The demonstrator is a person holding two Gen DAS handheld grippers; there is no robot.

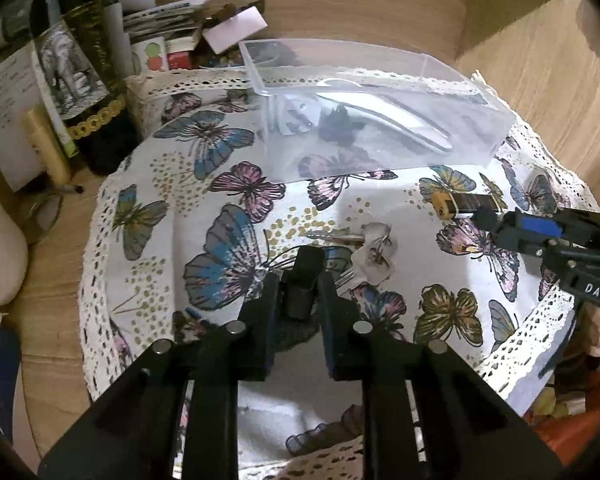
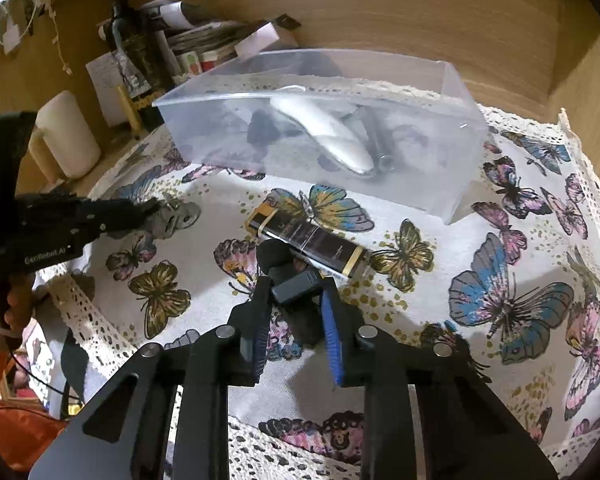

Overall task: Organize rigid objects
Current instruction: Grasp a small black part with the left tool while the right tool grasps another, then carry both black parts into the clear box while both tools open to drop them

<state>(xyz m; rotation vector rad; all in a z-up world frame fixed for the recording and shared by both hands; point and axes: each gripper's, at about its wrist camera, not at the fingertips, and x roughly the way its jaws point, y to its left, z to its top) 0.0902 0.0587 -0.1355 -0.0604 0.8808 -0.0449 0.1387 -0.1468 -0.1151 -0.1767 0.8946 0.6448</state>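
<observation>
Wooden counter under us, spread with a lace-edged butterfly cloth (image 1: 236,184). At the back of the cloth sits a clear plastic box (image 2: 452,184), a silver-handled tool (image 2: 324,136) lying inside it. Our left gripper (image 1: 298,280) has its jaws clenched on a small black block (image 1: 302,284), right down at the cloth and just beside a bunch of keys (image 1: 370,254). Our right gripper (image 2: 296,284) grips a black object (image 2: 296,286) as well, jaws closed on it, its tip touching or just short of a dark lighter with gold ends (image 2: 312,242) that lies flat in front of the box. Off to the left, a dark bottle with an elephant label (image 1: 72,72) stands among papers, a cream candle (image 2: 70,136) nearby.
</observation>
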